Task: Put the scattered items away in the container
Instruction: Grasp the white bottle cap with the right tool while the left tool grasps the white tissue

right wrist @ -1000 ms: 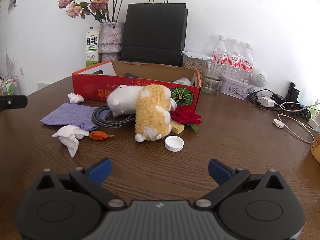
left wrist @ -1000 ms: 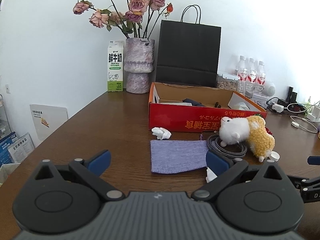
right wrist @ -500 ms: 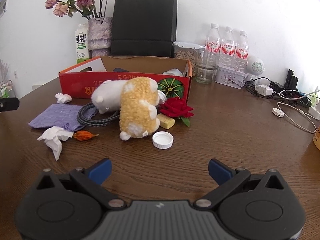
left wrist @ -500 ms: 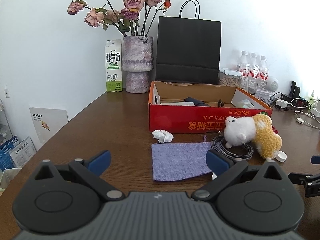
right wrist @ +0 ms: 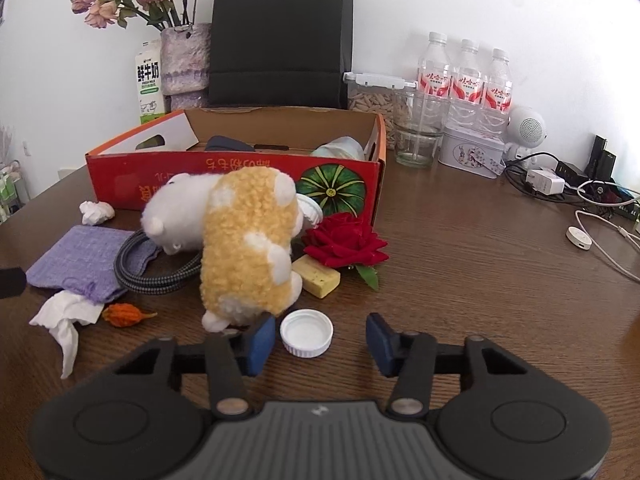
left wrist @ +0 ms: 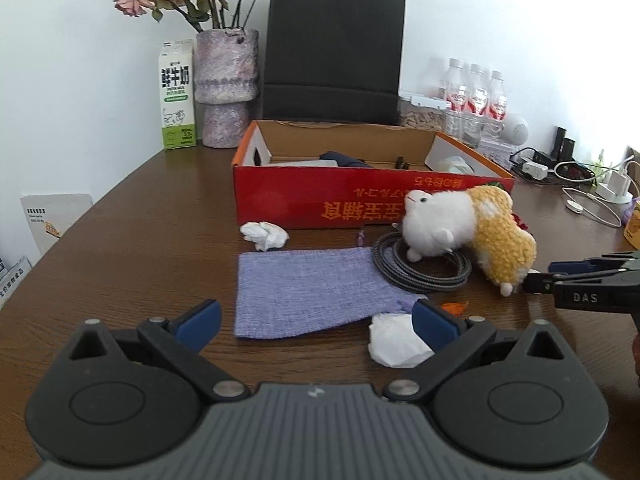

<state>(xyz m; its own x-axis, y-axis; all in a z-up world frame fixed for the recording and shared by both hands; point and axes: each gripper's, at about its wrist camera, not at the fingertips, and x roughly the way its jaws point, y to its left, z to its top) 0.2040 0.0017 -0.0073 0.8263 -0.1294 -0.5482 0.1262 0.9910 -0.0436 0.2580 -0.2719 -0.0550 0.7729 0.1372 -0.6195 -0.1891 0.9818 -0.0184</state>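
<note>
An open red cardboard box (left wrist: 304,200) (right wrist: 120,180) holds a few items. In front of it lie a white and yellow plush toy (right wrist: 244,248) (left wrist: 460,232), a coiled grey cable (left wrist: 416,272), a purple cloth (left wrist: 304,292), crumpled tissues (left wrist: 394,340) (right wrist: 64,320), a red rose (right wrist: 344,240), a yellow block (right wrist: 316,276), a small orange fruit (right wrist: 122,315) and a white bottle cap (right wrist: 306,333). My right gripper (right wrist: 320,344) is open with the cap between its fingers, the left finger touching the plush. My left gripper (left wrist: 316,320) is open above the cloth's near edge.
A black paper bag (left wrist: 332,52), vase of dried roses (left wrist: 226,88) and milk carton (left wrist: 178,96) stand behind the box. Water bottles (right wrist: 464,76), a glass jar (right wrist: 416,132), a tin (right wrist: 472,152) and chargers with cables (right wrist: 560,184) fill the back right.
My right gripper has moved forward and down until the white cap sits between its fingers, and its jaws have narrowed. My left gripper has moved closer to the purple cloth.
</note>
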